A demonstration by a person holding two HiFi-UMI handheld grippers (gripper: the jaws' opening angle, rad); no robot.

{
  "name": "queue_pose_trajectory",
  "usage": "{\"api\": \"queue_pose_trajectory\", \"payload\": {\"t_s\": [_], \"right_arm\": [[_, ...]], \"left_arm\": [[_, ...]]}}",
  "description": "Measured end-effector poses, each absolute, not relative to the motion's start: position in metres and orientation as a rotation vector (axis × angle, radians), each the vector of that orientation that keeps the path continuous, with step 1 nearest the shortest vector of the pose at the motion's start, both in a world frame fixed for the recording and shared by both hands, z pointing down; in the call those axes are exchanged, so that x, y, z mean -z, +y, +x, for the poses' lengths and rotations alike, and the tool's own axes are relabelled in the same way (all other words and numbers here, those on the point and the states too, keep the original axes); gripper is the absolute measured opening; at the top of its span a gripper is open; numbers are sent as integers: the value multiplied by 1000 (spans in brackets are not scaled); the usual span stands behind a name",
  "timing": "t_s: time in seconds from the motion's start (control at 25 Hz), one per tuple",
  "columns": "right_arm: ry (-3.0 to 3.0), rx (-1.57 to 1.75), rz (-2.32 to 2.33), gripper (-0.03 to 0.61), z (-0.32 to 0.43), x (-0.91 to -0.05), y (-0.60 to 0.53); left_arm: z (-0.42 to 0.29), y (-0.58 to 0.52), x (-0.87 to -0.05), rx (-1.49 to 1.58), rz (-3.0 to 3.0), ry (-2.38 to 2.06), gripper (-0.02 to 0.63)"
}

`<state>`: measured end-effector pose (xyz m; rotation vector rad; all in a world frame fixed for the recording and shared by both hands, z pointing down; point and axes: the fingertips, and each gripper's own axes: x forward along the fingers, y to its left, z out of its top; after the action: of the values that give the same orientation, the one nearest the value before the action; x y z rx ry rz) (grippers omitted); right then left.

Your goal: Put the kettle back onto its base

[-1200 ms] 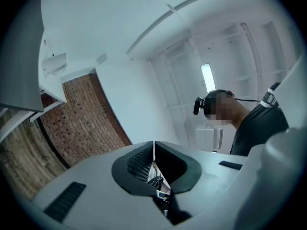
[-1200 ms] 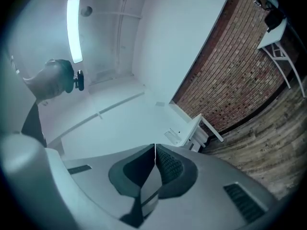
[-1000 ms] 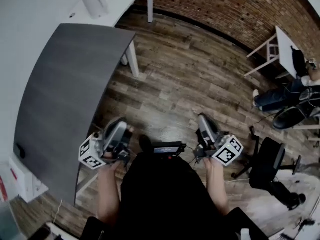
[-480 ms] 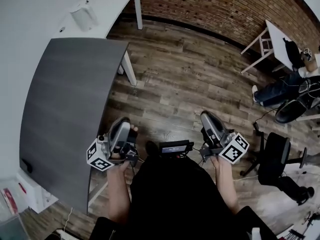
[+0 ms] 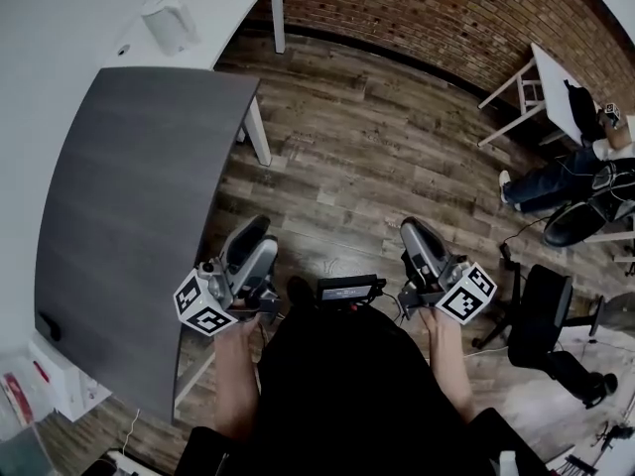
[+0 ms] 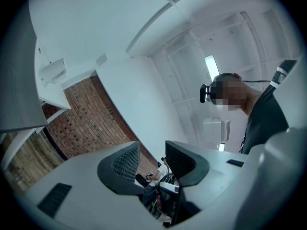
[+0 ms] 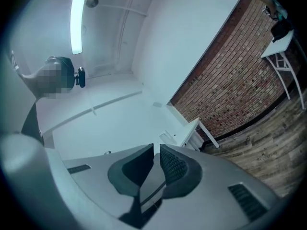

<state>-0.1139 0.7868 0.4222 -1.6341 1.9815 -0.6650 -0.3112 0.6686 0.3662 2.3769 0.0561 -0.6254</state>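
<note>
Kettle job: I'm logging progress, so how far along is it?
Nothing visibly done. The white kettle stands on the far white table; whether a base is under it is too small to tell. Nothing in hand: the left claw, jaws just opened, and the shut right claw are empty, near the person's body. Left: approach, grasp, set down.

Left tool (image 6: 152,158) jaws just opening, empty gap between, brick wall (image 6: 91,123) behind, person (image 6: 266,121) at right
</note>
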Motion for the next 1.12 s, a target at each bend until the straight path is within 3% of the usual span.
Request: {"api": "queue_pose_trajectory", "payload": {"t_s": [0.4, 0.8, 1.12], "right_arm": [[2014, 669, -1651, 52, -124, -417, 781], [2002, 672, -1655, 78, -117, -428, 780], [2008, 701, -1542, 78, -60, -451, 737]], "left_arm": [[-302, 668, -372, 500, 2449, 6, 252], [-287, 672, -384, 408, 2468, 20, 256], [-231, 646, -397, 295, 2496, -55, 261]]}}
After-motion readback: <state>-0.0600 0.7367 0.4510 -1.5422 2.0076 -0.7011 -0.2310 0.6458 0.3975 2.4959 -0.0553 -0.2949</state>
